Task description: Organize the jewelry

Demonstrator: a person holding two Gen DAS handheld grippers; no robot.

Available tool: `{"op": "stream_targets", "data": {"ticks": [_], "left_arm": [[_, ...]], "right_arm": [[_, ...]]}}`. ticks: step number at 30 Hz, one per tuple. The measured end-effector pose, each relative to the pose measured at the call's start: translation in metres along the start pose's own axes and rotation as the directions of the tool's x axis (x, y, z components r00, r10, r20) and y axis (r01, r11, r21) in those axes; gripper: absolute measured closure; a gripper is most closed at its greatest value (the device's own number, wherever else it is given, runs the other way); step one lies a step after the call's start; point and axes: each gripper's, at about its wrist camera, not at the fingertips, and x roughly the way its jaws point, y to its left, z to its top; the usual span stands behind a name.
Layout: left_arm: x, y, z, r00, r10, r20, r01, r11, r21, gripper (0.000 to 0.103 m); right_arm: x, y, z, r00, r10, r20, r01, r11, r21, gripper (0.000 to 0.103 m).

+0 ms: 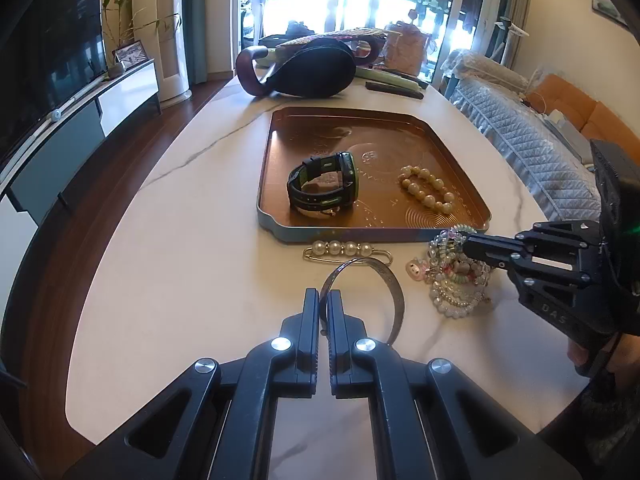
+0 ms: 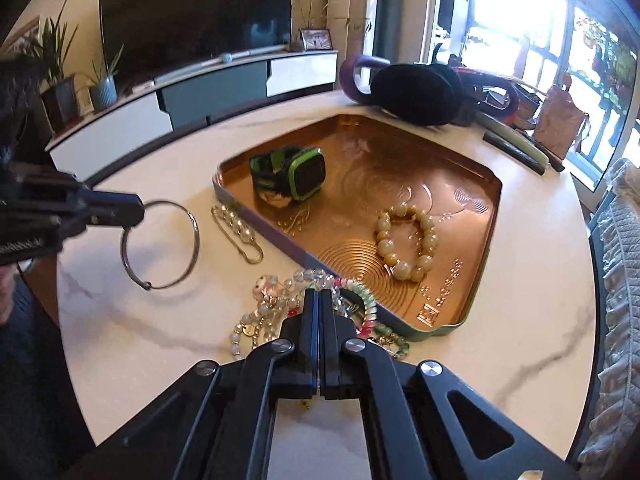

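White marble table (image 1: 180, 280) by a sunlit window, copper tray (image 1: 276, 168) holding a green watch (image 1: 324, 184) and beaded bracelet (image 1: 426, 190), pearl pin (image 1: 346, 249) at the tray's near edge, left gripper (image 1: 323, 296) clamped on a silver bangle (image 1: 394, 296), right gripper (image 2: 319, 298) closed in the bracelet pile (image 2: 272, 312) by the tray's near corner.

Right gripper (image 2: 319, 300) is clamped shut in the bead pile (image 2: 276, 312) off the tray's (image 2: 460, 322) near corner; left gripper (image 2: 136, 210) pinches the silver bangle (image 2: 192, 240) by the table's left edge.
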Motion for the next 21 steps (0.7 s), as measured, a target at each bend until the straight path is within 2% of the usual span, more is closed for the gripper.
{"op": "stream_targets", "data": {"ticks": [3, 9, 19, 20, 21], "left_arm": [[0.001, 0.001, -0.001, 1.0, 0.003, -0.006, -0.003, 1.0, 0.002, 0.099], [0.0, 0.001, -0.001, 1.0, -0.001, -0.003, 0.001, 1.0, 0.003, 0.099], [0.004, -0.004, 0.0, 1.0, -0.007, -0.016, 0.007, 1.0, 0.018, 0.099], [0.004, -0.004, 0.0, 1.0, -0.007, -0.017, 0.008, 1.0, 0.019, 0.099], [0.004, -0.004, 0.0, 1.0, -0.007, -0.018, 0.008, 1.0, 0.019, 0.099]], "right_arm": [[-0.004, 0.0, -0.007, 0.999, -0.031, -0.02, 0.031, 0.999, -0.008, 0.102], [-0.009, -0.013, -0.013, 0.998, -0.059, -0.015, 0.059, 0.998, 0.024, 0.078], [0.006, -0.005, -0.006, 0.999, -0.037, -0.024, 0.037, 0.999, -0.01, 0.078], [0.01, -0.006, -0.005, 0.999, -0.039, -0.032, 0.039, 0.999, -0.007, 0.08], [0.013, -0.008, -0.004, 0.999, -0.037, -0.04, 0.037, 0.999, 0.001, 0.089]]}}
